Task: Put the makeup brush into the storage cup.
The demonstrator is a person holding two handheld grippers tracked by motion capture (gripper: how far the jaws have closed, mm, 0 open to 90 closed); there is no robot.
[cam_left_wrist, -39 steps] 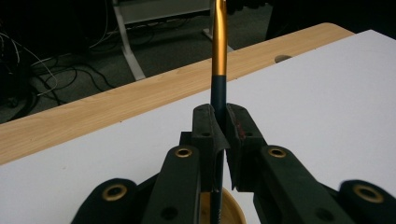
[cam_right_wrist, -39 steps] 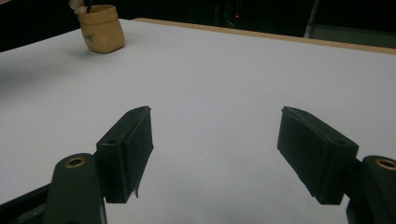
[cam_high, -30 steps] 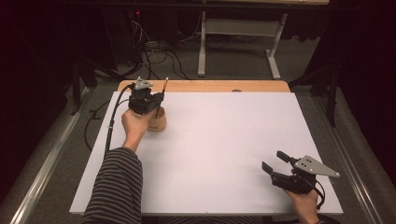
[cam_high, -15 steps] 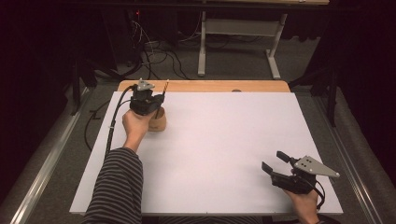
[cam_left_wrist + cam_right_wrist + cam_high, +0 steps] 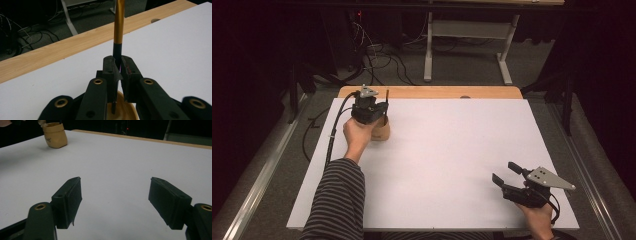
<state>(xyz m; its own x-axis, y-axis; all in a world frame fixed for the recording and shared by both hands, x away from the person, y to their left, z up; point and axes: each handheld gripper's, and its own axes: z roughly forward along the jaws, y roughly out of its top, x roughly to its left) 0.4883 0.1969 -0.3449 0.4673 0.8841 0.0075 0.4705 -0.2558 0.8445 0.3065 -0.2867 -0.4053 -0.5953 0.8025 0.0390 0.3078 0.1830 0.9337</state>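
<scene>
A thin stick (image 5: 119,22) with a gold upper shaft and a black lower part stands upright between my left gripper's (image 5: 119,71) jaws, which are shut on its black part. Its lower end reaches down into a tan cup (image 5: 122,111) right below the jaws. In the high view the left gripper (image 5: 379,111) hovers over that cup (image 5: 382,133) at the table's far left, with the stick (image 5: 387,95) poking up beside it. My right gripper (image 5: 504,172) rests at the near right, open with nothing between its jaws (image 5: 115,195). From there the cup (image 5: 55,138) shows far off.
A white sheet (image 5: 452,150) covers the table, with a wooden strip (image 5: 437,92) along its far edge. Cables (image 5: 382,55) and a desk frame (image 5: 464,45) lie on the floor behind it. A striped sleeve (image 5: 337,200) comes in at the near left.
</scene>
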